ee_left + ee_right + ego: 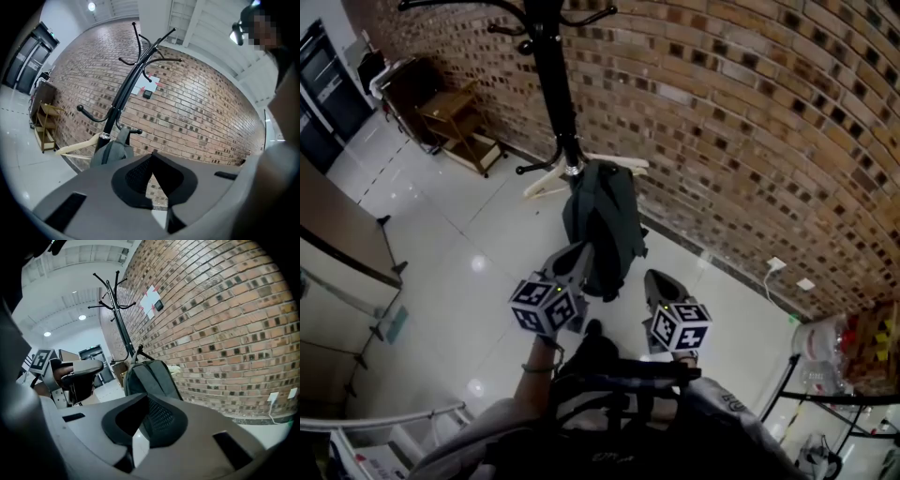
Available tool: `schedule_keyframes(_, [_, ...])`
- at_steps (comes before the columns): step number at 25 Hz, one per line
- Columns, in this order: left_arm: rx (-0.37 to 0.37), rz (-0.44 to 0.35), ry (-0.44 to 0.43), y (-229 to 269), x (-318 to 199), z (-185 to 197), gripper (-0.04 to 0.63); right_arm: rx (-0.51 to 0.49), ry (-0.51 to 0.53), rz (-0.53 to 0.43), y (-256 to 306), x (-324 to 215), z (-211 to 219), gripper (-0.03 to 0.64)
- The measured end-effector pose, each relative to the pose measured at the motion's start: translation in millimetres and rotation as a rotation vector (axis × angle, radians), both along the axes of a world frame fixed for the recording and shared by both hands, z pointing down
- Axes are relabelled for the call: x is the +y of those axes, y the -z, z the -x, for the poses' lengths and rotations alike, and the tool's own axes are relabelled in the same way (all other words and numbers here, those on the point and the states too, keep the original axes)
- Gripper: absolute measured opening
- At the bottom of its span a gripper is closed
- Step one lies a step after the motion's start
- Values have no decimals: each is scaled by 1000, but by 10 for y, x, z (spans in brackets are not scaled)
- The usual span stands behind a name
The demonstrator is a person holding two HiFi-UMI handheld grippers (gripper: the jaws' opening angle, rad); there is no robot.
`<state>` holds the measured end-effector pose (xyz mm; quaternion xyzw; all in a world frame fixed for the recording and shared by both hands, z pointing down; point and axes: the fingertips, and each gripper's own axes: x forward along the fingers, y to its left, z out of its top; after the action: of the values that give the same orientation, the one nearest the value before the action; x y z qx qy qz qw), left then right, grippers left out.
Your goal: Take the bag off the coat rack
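Observation:
A dark grey backpack [602, 225] hangs from a low hook of the black coat rack [551, 84], in front of the brick wall. My left gripper [578, 251] is shut and empty, its tip just short of the bag's lower left side. My right gripper [656, 279] is to the right of the bag and a little below it, also shut with nothing in it. In the left gripper view the bag [112, 150] hangs beyond the closed left gripper [152, 157], up to its left. In the right gripper view the bag [150, 378] hangs straight ahead of the right gripper [146, 397].
A wooden shelf unit [459, 122] stands at the wall on the left. A pale wooden piece [546, 178] lies at the rack's foot. A brown desk [337, 234] is at the left and a clear plastic bag [830, 352] at the right. The floor is glossy white.

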<state>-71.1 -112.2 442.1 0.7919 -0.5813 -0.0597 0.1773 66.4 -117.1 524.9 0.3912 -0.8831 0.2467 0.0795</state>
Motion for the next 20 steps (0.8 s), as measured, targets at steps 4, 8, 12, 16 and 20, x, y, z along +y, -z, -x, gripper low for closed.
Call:
schedule_keyframes(4, [-18,-6,-32,75,-436,272,9,-6,-66,13,0,-333,121,8])
schedule_keyframes(8, [-10,-5,-76,141,-834,513,9,-2,-105,15,35,-592,316,8])
schedule_keyframes(12, [-10,5,-148,162,-1177,621,94,12,-143,15,42,-775,396,8])
schedule_keyframes(16, [-40,57,-270,60,-1444,641,126,29,-190,18,43,-920,402,8])
schedule_keyframes(20, [-67,117,-410,-64,-1600,591,126,32,-235,18,31,-1031,380,8])
